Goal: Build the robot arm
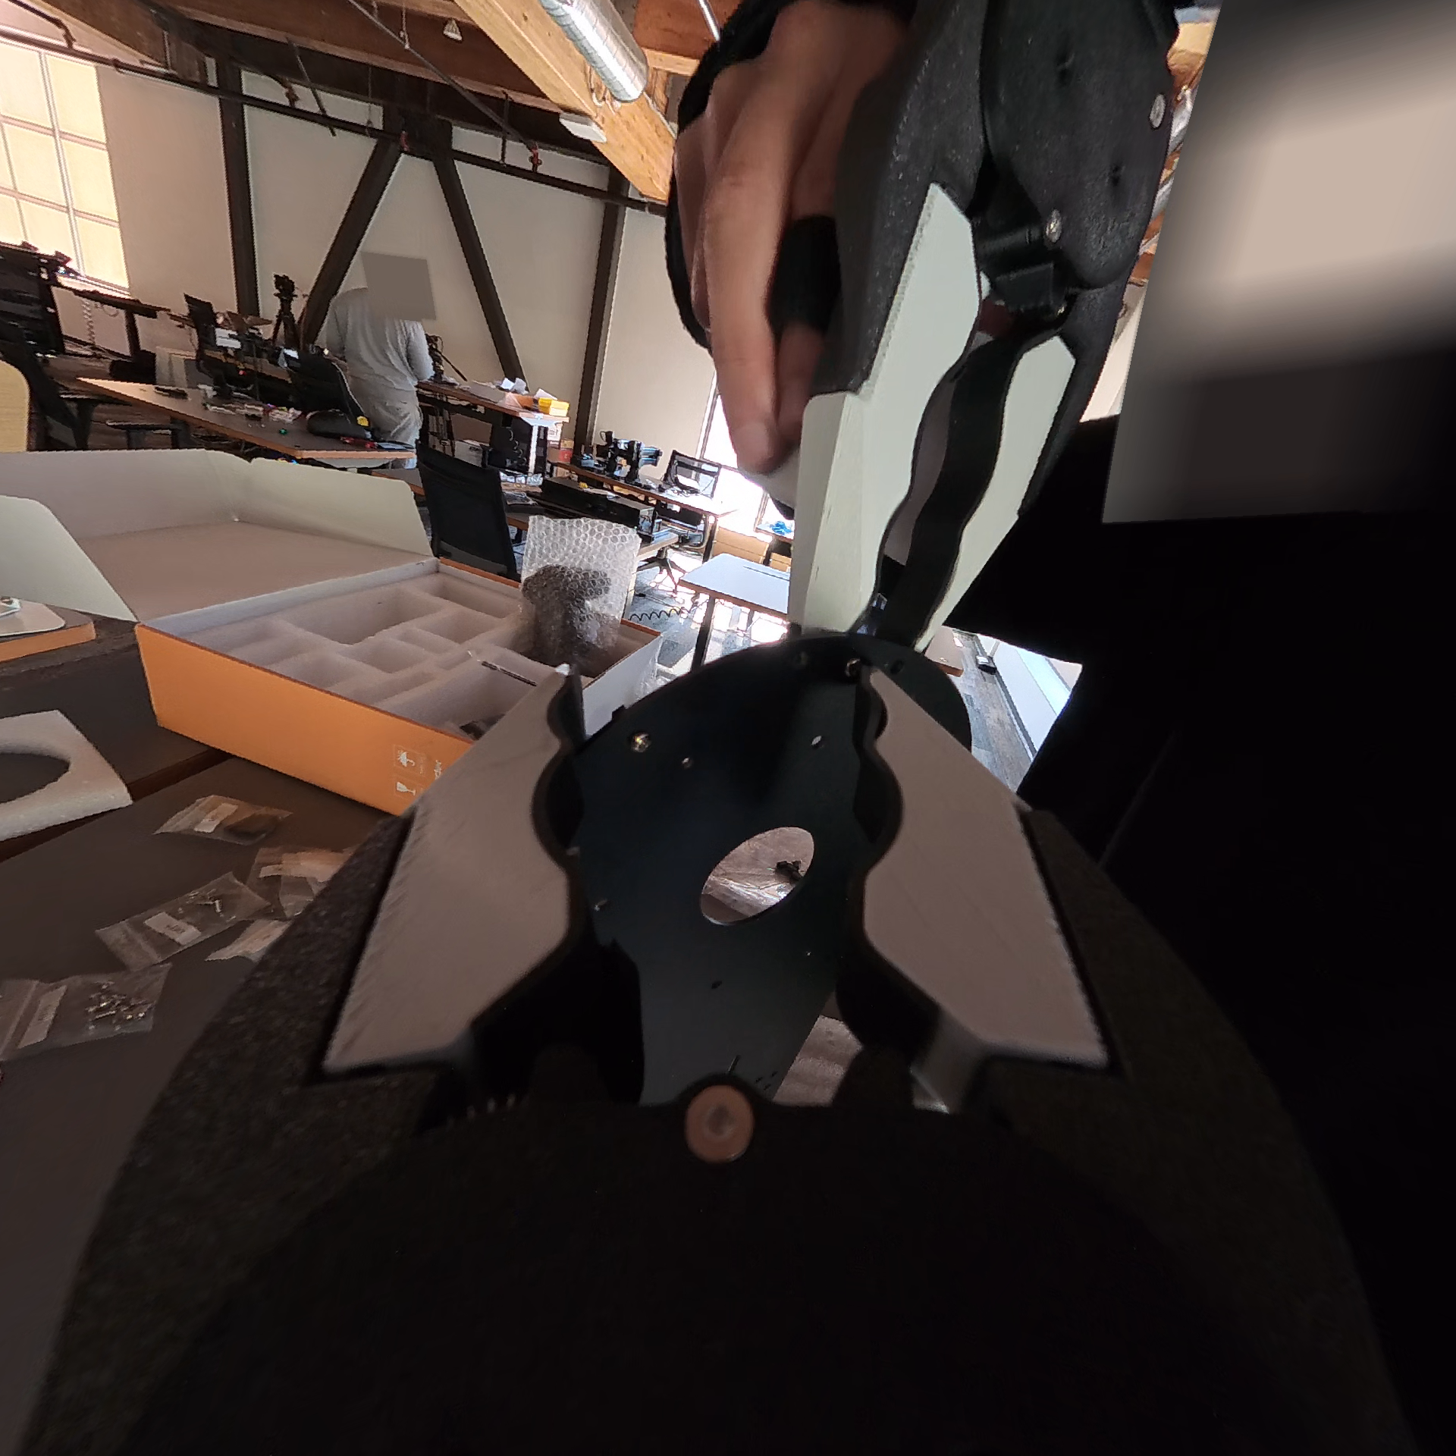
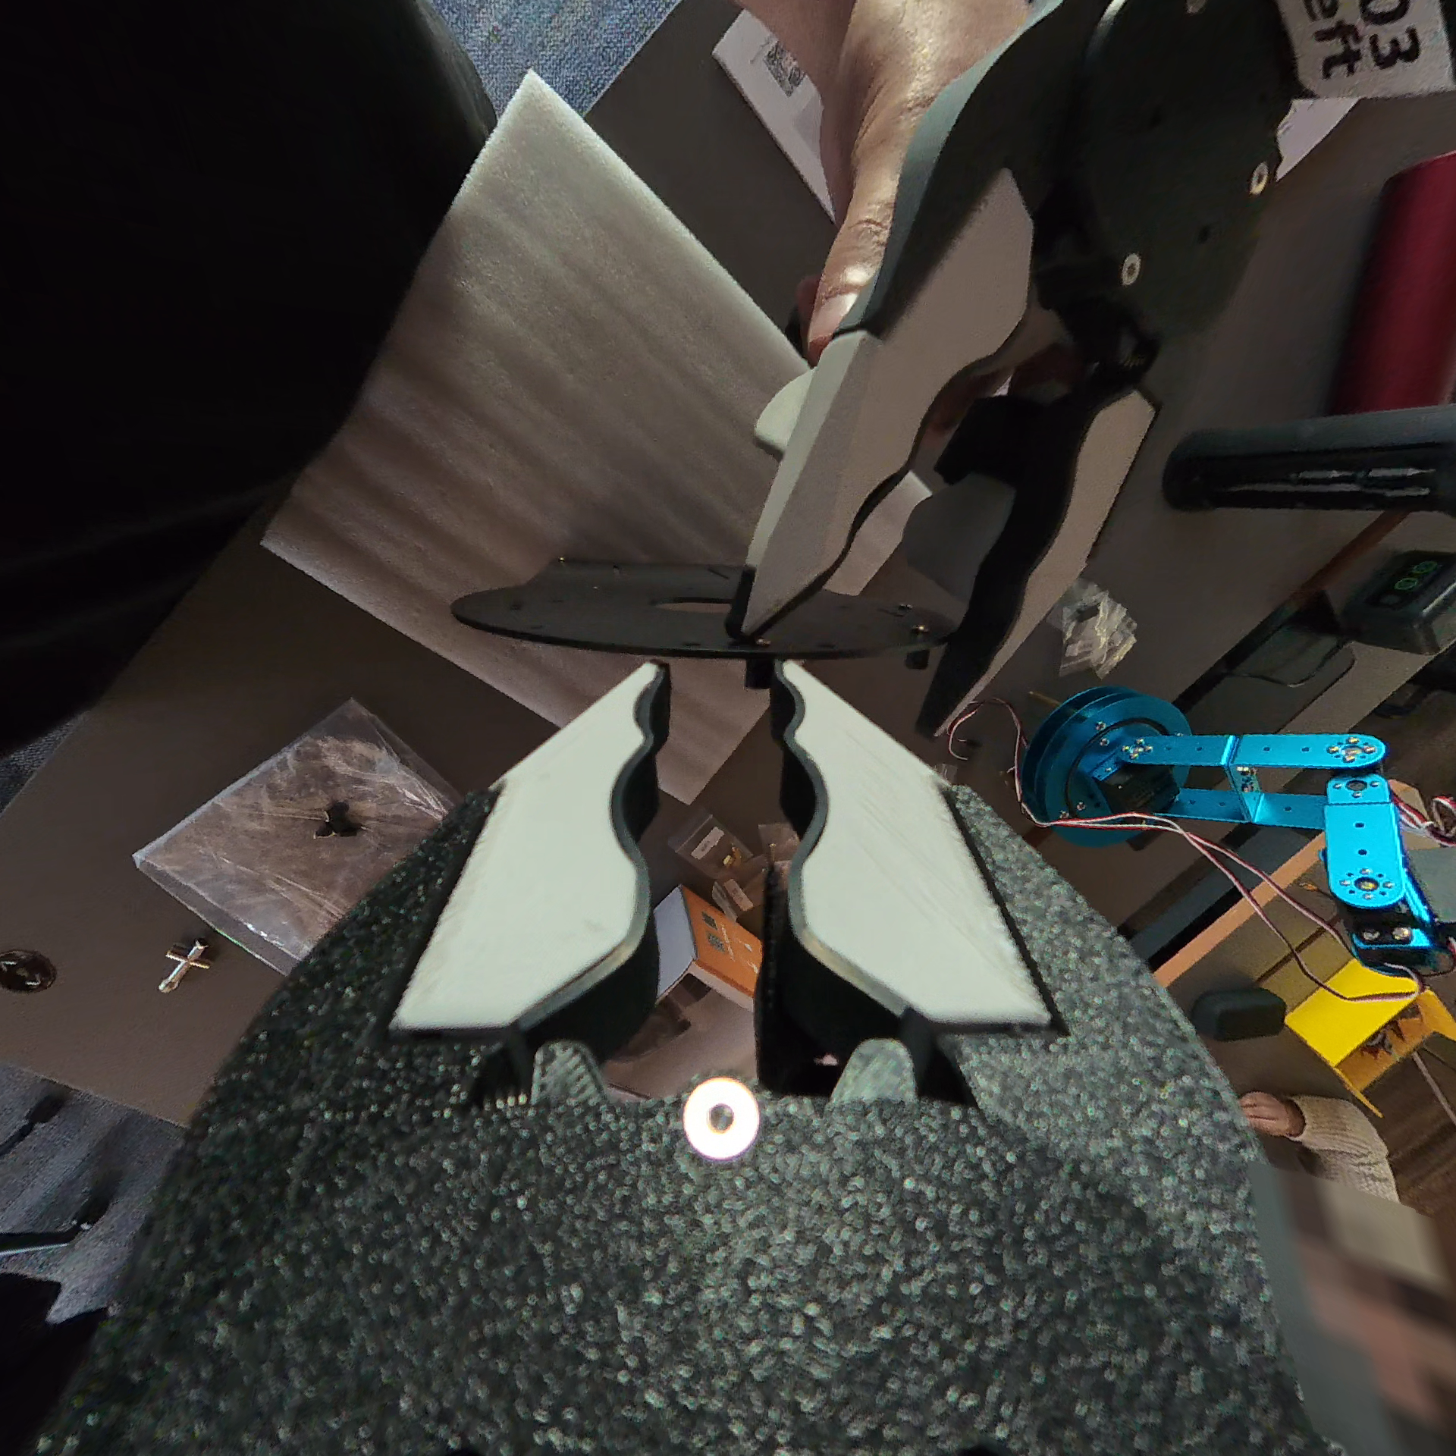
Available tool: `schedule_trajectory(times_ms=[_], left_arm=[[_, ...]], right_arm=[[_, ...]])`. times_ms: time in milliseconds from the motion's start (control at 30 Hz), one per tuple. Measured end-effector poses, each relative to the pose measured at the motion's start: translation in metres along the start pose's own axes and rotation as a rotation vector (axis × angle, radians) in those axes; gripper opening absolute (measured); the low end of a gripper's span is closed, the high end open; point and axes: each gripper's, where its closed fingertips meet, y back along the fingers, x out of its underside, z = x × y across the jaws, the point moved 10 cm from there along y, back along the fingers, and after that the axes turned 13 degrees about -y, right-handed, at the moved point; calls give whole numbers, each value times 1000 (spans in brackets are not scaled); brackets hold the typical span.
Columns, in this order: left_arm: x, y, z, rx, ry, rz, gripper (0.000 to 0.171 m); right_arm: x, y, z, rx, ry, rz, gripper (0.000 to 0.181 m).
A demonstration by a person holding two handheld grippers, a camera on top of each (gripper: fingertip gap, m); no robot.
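Note:
A flat black metal plate [image 1: 693, 827] with a round hole and small screw holes sits between my left gripper's [image 1: 717, 685] two fingers. They are spread wide and clamp it by its edges, holding it off the table. The right wrist view shows the plate [image 2: 599, 607] almost edge-on, with the left gripper [image 2: 843, 677] coming in from the upper right. My right gripper [image 2: 721, 670] points at the plate's near edge. Its jaws are slightly apart around a small black stud [image 2: 756, 674] under the plate, without pressing it. In the left wrist view the right gripper [image 1: 867, 630] comes down from above.
An open orange box [image 1: 260, 709] with a white foam insert and a bubble-wrapped part [image 1: 579, 591] stands to the left. Small bags of screws [image 1: 181, 922] lie on the dark table. A foam sheet [image 2: 551, 354], a clear bag [image 2: 299, 835] and a blue metal arm [image 2: 1229, 788] lie below.

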Motion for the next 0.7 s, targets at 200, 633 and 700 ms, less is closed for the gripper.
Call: schedule_trajectory(times_ms=[200,633,700], left_arm=[[1,0,-2,-3,-10,-5,68],[0,0,-6,-13,-24,1,67],[1,1,-6,-21,-38,11,60]], right_arm=[[-1,-1,0,32,4,-4,16],[-2,-29,3,3,6,126,17],[1,-33,1,24,11,141,17]])
